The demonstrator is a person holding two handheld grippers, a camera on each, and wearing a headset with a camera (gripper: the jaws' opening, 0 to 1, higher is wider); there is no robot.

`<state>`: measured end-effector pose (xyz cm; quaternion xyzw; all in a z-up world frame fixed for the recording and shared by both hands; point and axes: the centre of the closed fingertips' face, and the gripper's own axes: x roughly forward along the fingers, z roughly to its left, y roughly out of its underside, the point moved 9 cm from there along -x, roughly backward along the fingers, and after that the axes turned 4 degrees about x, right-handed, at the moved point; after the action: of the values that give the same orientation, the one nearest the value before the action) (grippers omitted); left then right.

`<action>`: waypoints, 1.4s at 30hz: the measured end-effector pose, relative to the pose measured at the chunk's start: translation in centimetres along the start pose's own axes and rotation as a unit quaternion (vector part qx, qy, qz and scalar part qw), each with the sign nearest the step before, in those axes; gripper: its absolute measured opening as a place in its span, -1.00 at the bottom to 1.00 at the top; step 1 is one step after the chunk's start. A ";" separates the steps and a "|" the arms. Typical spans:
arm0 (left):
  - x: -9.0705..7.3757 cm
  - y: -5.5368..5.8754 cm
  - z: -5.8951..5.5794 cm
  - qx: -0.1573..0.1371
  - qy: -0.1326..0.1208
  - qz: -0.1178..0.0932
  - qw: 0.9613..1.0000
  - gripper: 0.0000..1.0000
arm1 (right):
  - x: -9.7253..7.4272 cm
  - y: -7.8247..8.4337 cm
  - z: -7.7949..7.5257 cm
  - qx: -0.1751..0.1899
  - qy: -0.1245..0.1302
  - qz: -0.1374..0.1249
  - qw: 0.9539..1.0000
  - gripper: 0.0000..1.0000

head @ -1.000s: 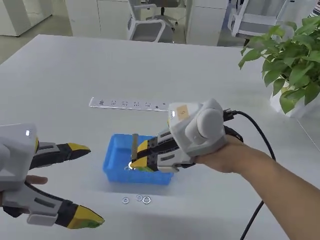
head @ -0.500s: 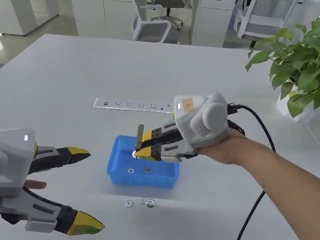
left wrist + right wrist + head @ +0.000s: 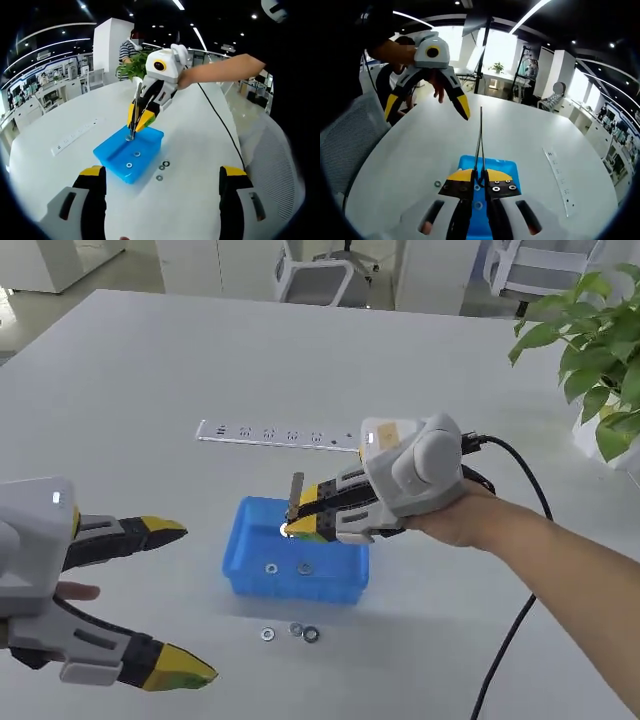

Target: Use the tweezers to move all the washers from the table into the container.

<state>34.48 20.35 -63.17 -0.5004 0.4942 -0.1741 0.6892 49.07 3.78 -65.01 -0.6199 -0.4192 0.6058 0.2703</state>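
Note:
A blue container (image 3: 345,580) sits mid-table with two washers (image 3: 271,568) inside. Three more washers (image 3: 296,630) lie on the table just in front of it. My right gripper (image 3: 303,526) is shut on thin metal tweezers (image 3: 296,494) and hovers over the container's far side. In the left gripper view the tweezers (image 3: 134,112) point down toward the container (image 3: 115,150). The left gripper (image 3: 185,602) is open and holds nothing, low at the left. In the right gripper view the tweezers (image 3: 481,135) rise from the shut right gripper (image 3: 480,177) above the container (image 3: 506,165).
A white power strip (image 3: 275,434) lies beyond the container. A potted plant (image 3: 600,330) stands at the table's far right. A black cable (image 3: 520,610) trails from the right gripper. Office chairs stand past the table's far edge.
The right gripper has lifted with the tweezers from low over the container toward its far side, uncovering two washers inside. The left gripper has stayed put.

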 end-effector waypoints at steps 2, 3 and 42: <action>0.0 0.0 0.1 0.001 0.000 -0.002 1.000 0.99 | 0.3 0.4 -0.2 0.000 -0.002 0.005 1.000 -0.83; 0.0 -0.1 0.1 0.001 0.000 -0.003 1.000 0.99 | 0.4 0.6 -0.2 0.003 -0.005 0.005 1.000 -0.83; 1.7 -0.6 2.4 0.003 -0.005 -0.017 1.000 0.85 | 5.1 4.9 -0.7 0.022 -0.048 0.052 0.997 -0.82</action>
<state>37.41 20.11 -63.49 -0.5077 0.4819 -0.1847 0.6899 50.29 5.80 -71.70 -0.6049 -0.3855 0.6573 0.2312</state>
